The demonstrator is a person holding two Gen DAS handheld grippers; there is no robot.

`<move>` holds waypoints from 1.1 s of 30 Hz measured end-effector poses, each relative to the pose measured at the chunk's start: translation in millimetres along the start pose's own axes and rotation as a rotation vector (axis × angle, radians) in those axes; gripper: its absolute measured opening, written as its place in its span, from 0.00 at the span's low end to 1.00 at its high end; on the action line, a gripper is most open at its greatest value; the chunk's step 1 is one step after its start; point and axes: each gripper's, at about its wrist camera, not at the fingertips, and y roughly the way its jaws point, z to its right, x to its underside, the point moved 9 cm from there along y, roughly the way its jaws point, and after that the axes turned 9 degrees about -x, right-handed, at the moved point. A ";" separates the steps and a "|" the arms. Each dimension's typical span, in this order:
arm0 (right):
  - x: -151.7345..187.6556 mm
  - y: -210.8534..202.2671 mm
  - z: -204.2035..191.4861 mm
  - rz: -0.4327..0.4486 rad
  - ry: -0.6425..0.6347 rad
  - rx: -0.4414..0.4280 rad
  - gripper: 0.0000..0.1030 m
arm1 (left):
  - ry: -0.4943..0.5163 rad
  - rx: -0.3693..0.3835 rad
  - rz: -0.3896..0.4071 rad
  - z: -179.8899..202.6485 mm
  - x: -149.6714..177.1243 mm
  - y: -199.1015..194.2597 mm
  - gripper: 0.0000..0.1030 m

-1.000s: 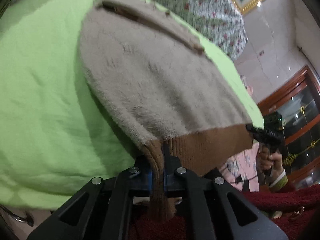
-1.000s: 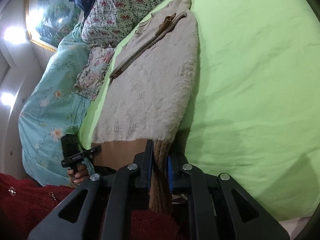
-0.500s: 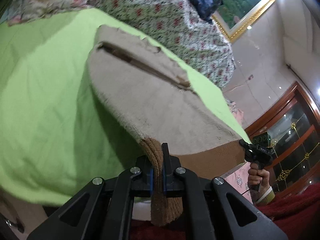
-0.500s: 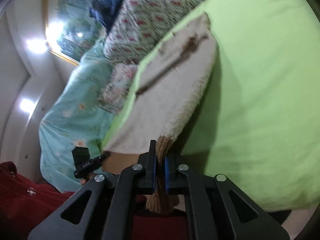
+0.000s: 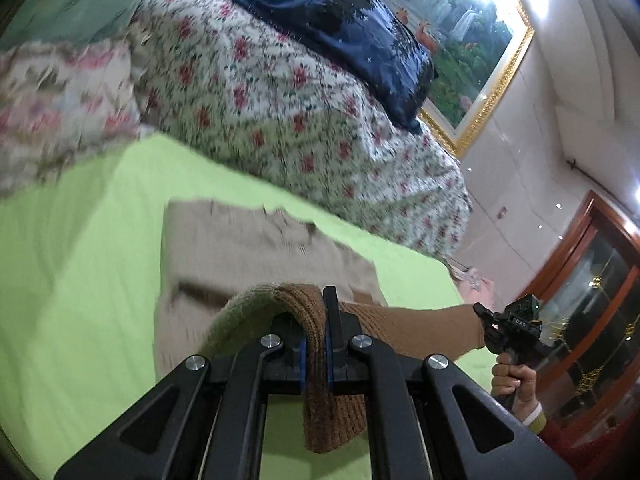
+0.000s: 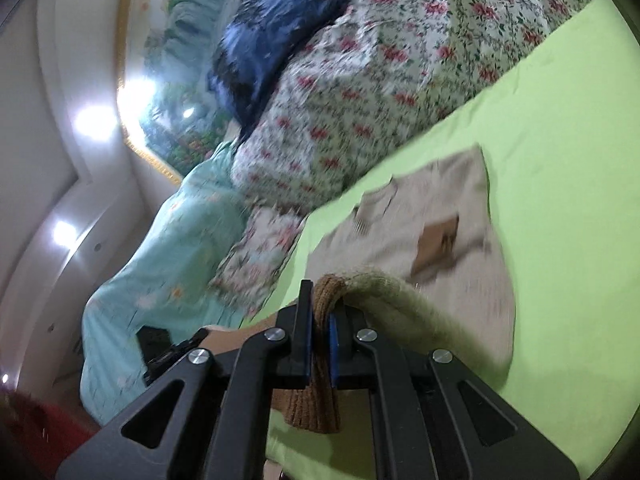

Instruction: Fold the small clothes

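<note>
Left wrist view: left gripper (image 5: 316, 354), black metal with blue pads, jaws clamped on the brown ribbed hem of a small sweater (image 5: 240, 252). Sweater body: beige, fuzzy knit, blurred, lying on the lime-green sheet (image 5: 80, 280) at frame centre; the held hem is raised off the sheet and curls over the jaws, its end hanging below them. The brown hem band stretches to the right toward the right gripper (image 5: 486, 320), held in a person's hand (image 5: 514, 380) at lower right.

Upper frame: floral quilt (image 5: 280, 120), white with red blossoms, bunched; dark blue glossy cushion (image 5: 360, 40) resting on it; gilt-framed landscape painting (image 5: 480, 60) on the wall at upper right.

Right wrist view: right gripper (image 6: 320, 344), same build, jaws closed on the opposite hem corner, ribbed knit folded between the pads. Sweater (image 6: 440, 216) lies right of centre on the sheet (image 6: 560, 160), a brown patch on its surface. Turquoise floral bedding (image 6: 160, 260) at left.
</note>
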 end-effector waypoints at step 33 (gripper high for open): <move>6.9 153.3 66.3 -0.337 -0.218 0.255 0.27 | 0.047 0.038 -0.415 9.3 68.8 219.1 0.49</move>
